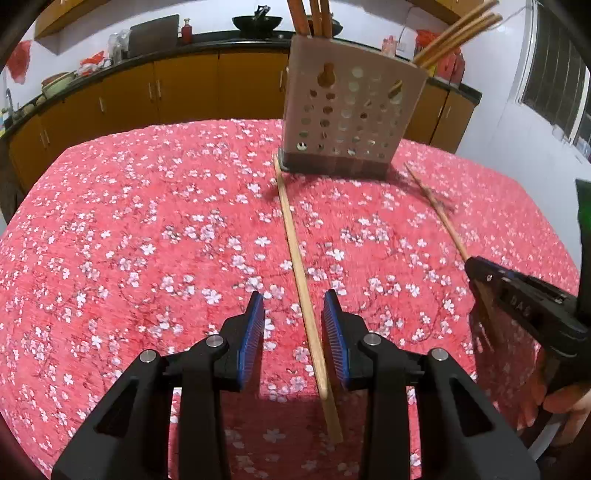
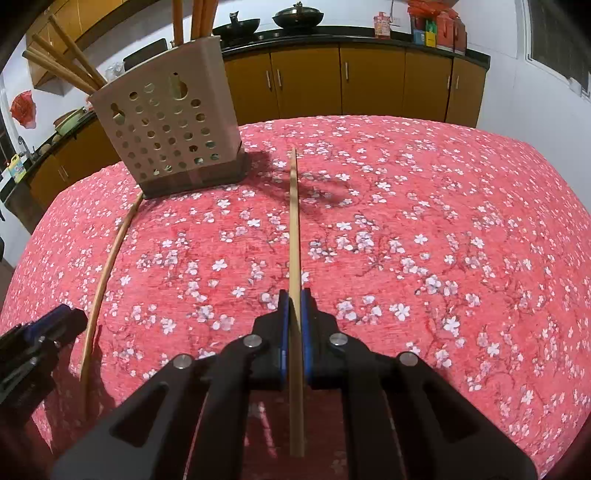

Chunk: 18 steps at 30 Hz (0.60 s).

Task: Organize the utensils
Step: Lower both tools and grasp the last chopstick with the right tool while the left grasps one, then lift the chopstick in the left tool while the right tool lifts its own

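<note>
A perforated beige utensil holder (image 1: 351,110) stands on the table with several wooden chopsticks (image 1: 454,35) sticking out of it; it also shows in the right wrist view (image 2: 170,129). My left gripper (image 1: 293,299) is open, its blue pads on either side of a wooden chopstick (image 1: 295,251) that lies on the cloth, pointing at the holder. My right gripper (image 2: 294,295) is shut on a second chopstick (image 2: 294,221), which points forward past the holder's right side. The right gripper shows at the right in the left wrist view (image 1: 476,266). The lying chopstick shows at the left in the right wrist view (image 2: 107,266).
The table wears a red cloth with white blossoms (image 1: 129,240). Behind it runs a counter with brown cabinets (image 2: 369,85), woks (image 2: 297,16) and jars. A window is at the right (image 1: 554,74).
</note>
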Motion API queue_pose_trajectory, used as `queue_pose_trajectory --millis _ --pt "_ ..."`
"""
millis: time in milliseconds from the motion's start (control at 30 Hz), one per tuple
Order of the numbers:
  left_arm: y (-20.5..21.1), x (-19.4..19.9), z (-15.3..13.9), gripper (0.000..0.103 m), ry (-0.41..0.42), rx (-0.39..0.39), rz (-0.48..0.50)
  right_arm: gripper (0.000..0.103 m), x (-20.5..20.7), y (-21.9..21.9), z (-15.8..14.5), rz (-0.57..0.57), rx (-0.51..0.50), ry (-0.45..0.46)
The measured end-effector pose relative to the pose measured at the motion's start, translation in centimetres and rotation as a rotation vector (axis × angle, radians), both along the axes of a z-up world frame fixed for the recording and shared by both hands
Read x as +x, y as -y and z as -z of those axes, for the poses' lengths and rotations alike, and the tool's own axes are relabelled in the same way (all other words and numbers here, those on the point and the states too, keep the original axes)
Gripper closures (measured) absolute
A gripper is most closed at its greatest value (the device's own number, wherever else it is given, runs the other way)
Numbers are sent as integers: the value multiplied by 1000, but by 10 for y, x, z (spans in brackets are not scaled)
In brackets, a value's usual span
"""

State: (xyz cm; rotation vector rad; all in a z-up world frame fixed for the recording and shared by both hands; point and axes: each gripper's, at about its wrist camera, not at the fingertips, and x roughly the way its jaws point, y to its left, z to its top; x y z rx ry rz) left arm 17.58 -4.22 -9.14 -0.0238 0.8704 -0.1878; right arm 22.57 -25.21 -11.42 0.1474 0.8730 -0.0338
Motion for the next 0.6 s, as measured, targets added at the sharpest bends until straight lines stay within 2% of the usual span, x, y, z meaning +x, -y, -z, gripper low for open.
queue_pose_trajectory --millis 133,233,300,433,600 --pt "8 0 6 71 -16 24 10 95 -1 0 0 -1 -5 3" --pt "13 -1 7 84 1 82 9 95 -1 1 0 -2 -5 3" --pt "11 1 6 93 -1 85 1 95 -1 0 0 -5 -4 3" --pt "-3 8 5 95 -13 81 -27 95 -2 -2 0 -13 -14 4" --pt "-40 25 4 95 -31 78 -106 95 2 2 0 -6 -20 5"
